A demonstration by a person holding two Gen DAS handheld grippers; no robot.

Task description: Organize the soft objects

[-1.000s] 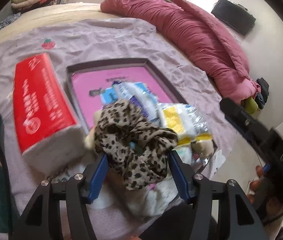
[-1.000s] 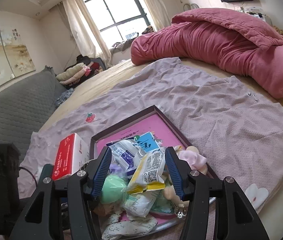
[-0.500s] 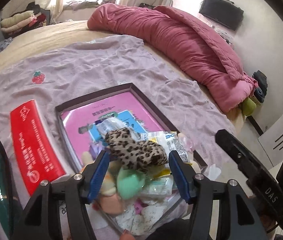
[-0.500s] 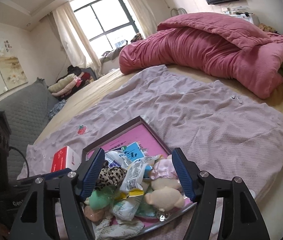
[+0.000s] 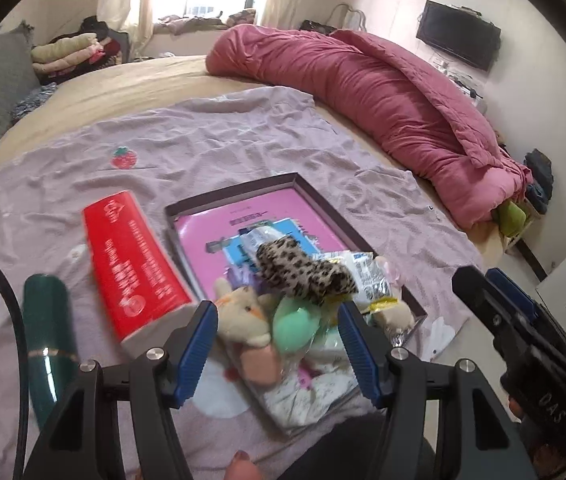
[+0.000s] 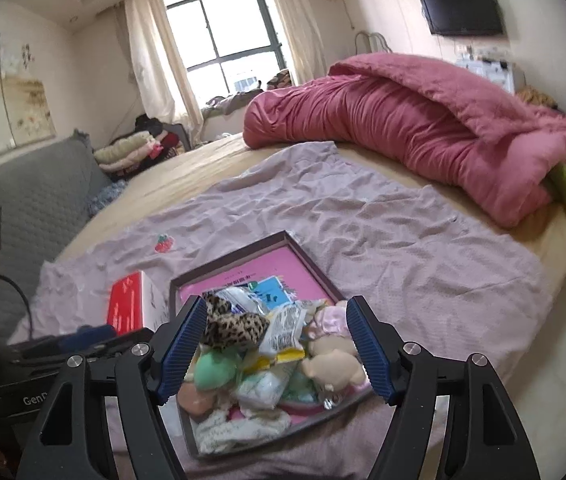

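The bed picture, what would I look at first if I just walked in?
Probably the big rumpled pink quilt heaped along the far right side of the bed. Next, the shallow tray in the middle of the lilac sheet, its near end piled with soft things, with a leopard-print scrunchie on top and a mint green plush below it. The bright red tissue pack lies on the sheet just left of the tray.

- Green bottle: lower end hidden behind the gripper frame.
- Red tissue pack: print blurred, unreadable; in the right view partly hidden by a dark device.
- Tray: near half buried under piled items; pink sheet's print too small to read.
- Television: blurred.
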